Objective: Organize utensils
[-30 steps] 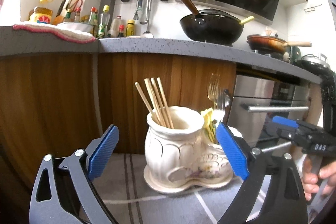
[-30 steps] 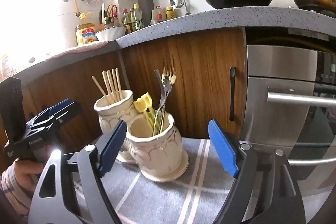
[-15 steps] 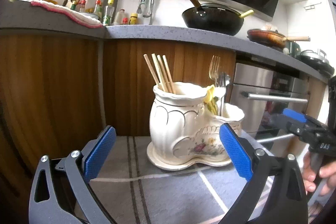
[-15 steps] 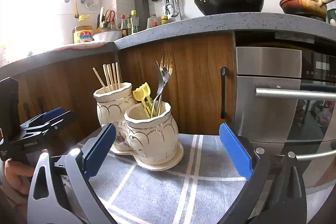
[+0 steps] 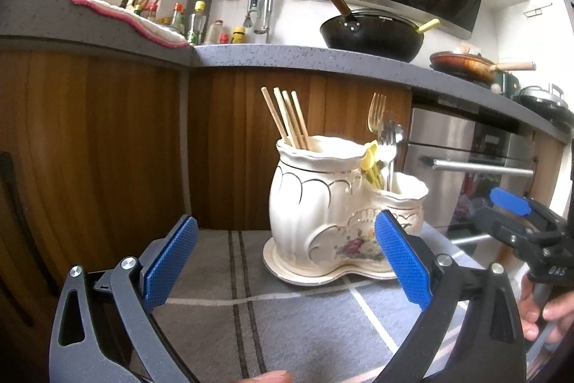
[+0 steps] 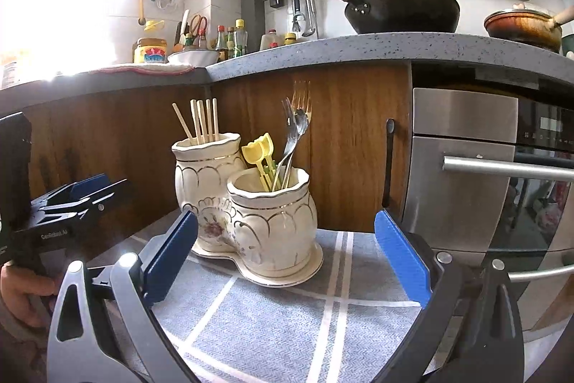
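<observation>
- On the grey checked cloth (image 6: 280, 322) covering the low surface stands a cream ceramic holder (image 6: 251, 218) made of two joined pots on one shared base, set near the wooden cabinet front (image 6: 351, 139) behind it.
- The taller pot (image 5: 315, 189) carries only the wooden chopsticks (image 5: 287, 117), leaning together; its height suits long sticks.
- The shorter pot (image 6: 276, 221) carries the metal forks (image 6: 296, 128) and the small yellow plastic picks (image 6: 260, 153), handles down, so the working ends stay up and easy to sort by kind.
- The left hand-held gripper (image 5: 283, 261) has its blue pads spread wide with nothing between them; the holder sits ahead of it, toward its right pad, not touched.
- The right hand-held gripper (image 6: 287, 257) is likewise wide and empty, with the shorter pot framed between its pads but beyond them.
- No loose utensil shows on the cloth, so the sorting looks finished or nearly so; both tools seem to be held off rather than reaching.
</observation>
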A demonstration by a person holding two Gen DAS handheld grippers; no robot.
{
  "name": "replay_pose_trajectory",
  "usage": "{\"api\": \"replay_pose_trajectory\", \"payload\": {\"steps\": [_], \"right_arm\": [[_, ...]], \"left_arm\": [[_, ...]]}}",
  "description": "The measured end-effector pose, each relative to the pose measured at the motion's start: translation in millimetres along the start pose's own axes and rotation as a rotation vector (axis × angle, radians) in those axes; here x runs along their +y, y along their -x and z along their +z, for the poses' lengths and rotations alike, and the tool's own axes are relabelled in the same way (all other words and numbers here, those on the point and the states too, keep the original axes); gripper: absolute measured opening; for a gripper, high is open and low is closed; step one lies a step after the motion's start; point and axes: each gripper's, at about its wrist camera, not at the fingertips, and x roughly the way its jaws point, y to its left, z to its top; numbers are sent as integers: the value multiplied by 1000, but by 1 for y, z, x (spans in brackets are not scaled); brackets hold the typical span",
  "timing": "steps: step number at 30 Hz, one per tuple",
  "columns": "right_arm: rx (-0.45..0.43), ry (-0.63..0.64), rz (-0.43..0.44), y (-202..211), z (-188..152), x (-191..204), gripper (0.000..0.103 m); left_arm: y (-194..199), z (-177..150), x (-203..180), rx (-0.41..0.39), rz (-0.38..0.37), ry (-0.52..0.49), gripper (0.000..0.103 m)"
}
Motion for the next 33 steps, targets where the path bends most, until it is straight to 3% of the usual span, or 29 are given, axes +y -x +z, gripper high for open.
{"api": "replay_pose_trajectory", "payload": {"steps": [33], "right_arm": [[1, 30, -6, 1, -1, 7, 97]], "left_arm": [[1, 0, -3, -14, 15, -41, 98]]}}
